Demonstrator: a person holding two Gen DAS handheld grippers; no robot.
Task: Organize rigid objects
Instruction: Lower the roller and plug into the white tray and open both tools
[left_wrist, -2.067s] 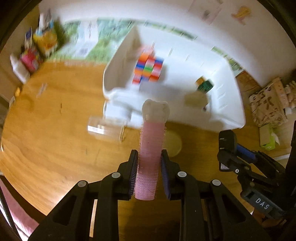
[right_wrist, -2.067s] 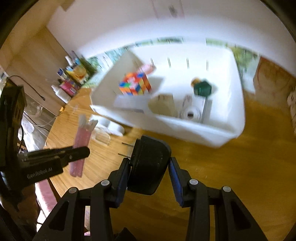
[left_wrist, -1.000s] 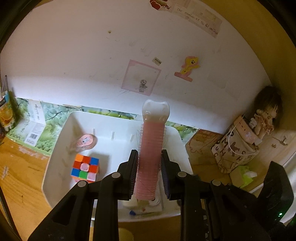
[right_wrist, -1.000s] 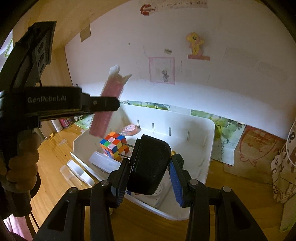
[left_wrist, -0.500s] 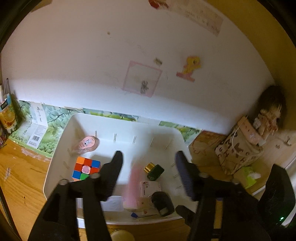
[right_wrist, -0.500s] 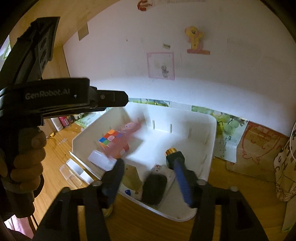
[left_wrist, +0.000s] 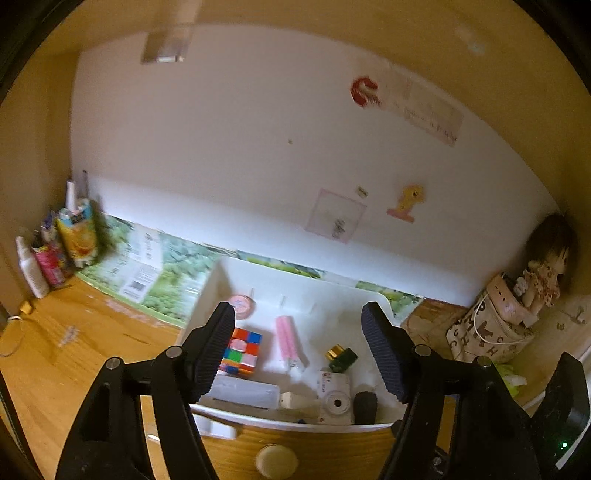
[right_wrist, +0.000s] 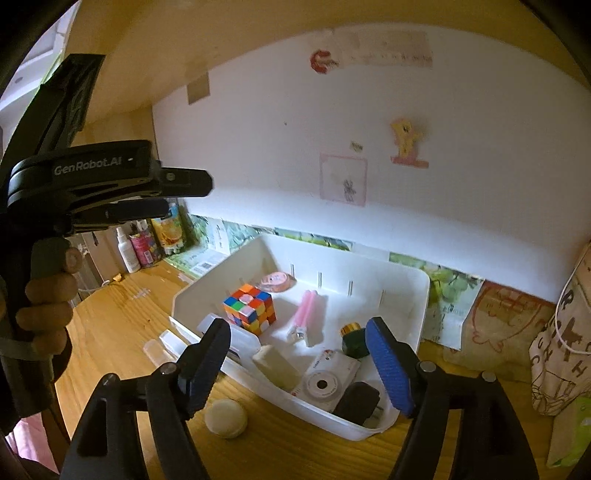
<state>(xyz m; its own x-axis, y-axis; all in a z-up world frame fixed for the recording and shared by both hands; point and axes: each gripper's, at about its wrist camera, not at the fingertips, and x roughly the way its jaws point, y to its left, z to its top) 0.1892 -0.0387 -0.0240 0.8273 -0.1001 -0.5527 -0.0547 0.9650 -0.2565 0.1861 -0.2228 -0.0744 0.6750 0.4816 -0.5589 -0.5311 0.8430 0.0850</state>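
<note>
A white bin (left_wrist: 295, 424) (right_wrist: 413, 280) stands on the wooden desk against the wall. In it lie a pink hair roller (left_wrist: 286, 341) (right_wrist: 308, 312), a black plug adapter (left_wrist: 365, 406) (right_wrist: 360, 402), a colourful cube (left_wrist: 242, 350) (right_wrist: 251, 308), a white toy camera (left_wrist: 334, 397) (right_wrist: 327, 380), a green bottle (right_wrist: 352, 341), pink tape (right_wrist: 277, 280) and a white case (left_wrist: 243, 395). My left gripper (left_wrist: 299, 350) is open and empty above the bin's near side; it also shows in the right wrist view (right_wrist: 173, 192). My right gripper (right_wrist: 299, 365) is open and empty above the bin's near corner.
A round cream object (right_wrist: 226, 418) (left_wrist: 275, 459) and clear plastic pieces (right_wrist: 162, 343) lie on the desk in front of the bin. Bottles and packets (left_wrist: 55, 251) stand at the far left. A patterned bag (left_wrist: 491, 325) and a doll (left_wrist: 546, 266) stand at the right.
Both grippers opened above the bin: the pink roller dropped from the left, the black adapter from the right. Both now lie in the bin, and both grippers have lifted and tilted up.
</note>
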